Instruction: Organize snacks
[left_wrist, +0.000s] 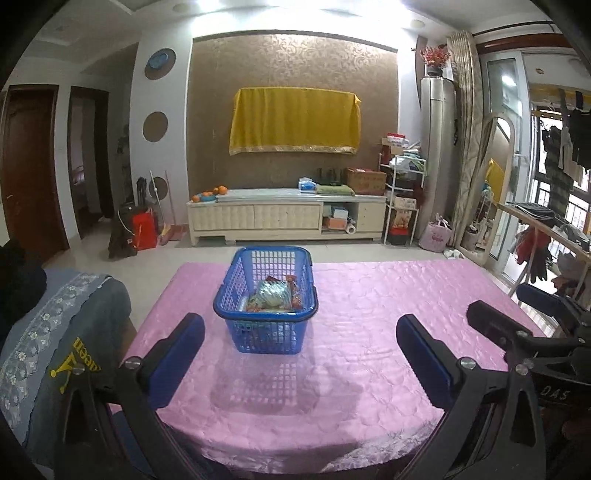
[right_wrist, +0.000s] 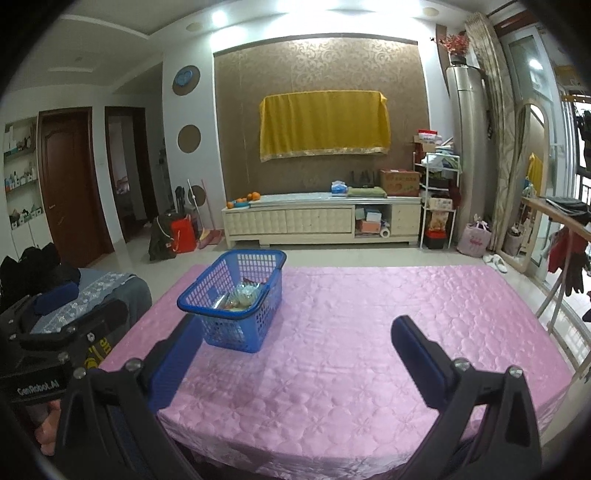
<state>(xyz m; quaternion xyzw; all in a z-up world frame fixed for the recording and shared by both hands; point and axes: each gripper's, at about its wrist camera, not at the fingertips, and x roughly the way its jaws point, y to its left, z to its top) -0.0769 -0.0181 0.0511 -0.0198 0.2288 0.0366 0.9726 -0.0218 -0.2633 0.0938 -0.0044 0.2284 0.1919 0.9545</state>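
Observation:
A blue plastic basket (left_wrist: 266, 325) stands on the pink-covered table (left_wrist: 388, 332) and holds several snack packets (left_wrist: 275, 297). In the left wrist view my left gripper (left_wrist: 300, 322) is open and empty, its blue pads wide apart, with the basket straight ahead just beyond its tips. My right gripper (left_wrist: 500, 301) shows at the right edge. In the right wrist view my right gripper (right_wrist: 294, 325) is also open and empty. There the basket (right_wrist: 236, 325) sits ahead to the left, near the left finger, and the snack packets (right_wrist: 242, 297) lie inside it. My left gripper (right_wrist: 70, 306) shows at the left.
A chair draped in a grey-blue cloth (left_wrist: 55, 332) stands against the table's left side. A person's hand (right_wrist: 48, 424) holds the left gripper. A clothes rack (left_wrist: 546, 229) stands to the right. A long cabinet (left_wrist: 284, 216) lines the far wall.

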